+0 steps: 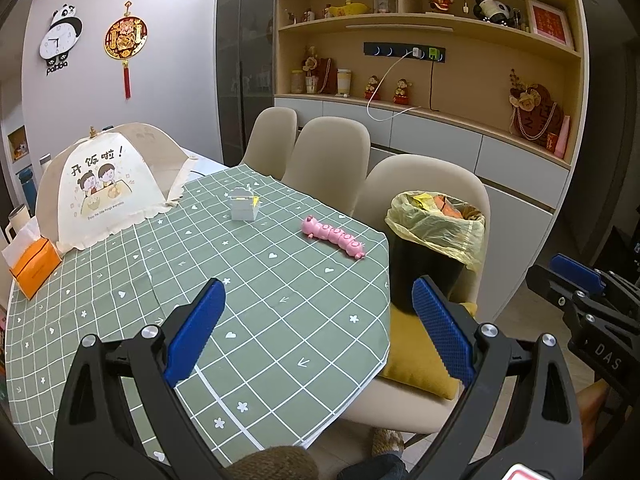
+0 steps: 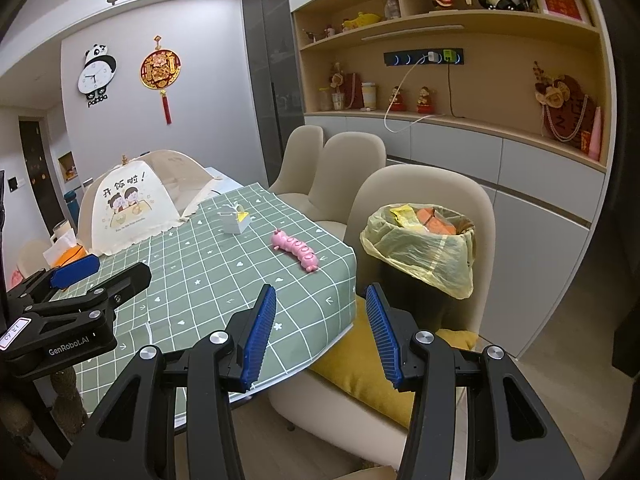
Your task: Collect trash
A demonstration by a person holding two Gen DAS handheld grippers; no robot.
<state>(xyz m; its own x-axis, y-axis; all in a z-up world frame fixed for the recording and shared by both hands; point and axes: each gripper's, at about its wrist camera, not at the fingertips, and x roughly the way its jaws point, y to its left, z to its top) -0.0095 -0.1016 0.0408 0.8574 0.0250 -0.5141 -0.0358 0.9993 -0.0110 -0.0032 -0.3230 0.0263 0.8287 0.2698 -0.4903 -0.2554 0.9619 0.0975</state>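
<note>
Left wrist view showed both claws [image 1: 316, 320] [image 2: 320, 332] released, empty; the carton [image 1: 243, 207] mid-table looked light, crushable, best pinched across its walls.

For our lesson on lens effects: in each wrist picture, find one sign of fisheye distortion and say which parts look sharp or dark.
Left wrist view: the shelving bows into curves, black vignette fills the corners, and the left gripper and checked tablecloth look sharp. Right wrist view: the cabinet fronts curve too, the corners are dark, the right gripper is crisp, and the lighting is even and soft.
</note>
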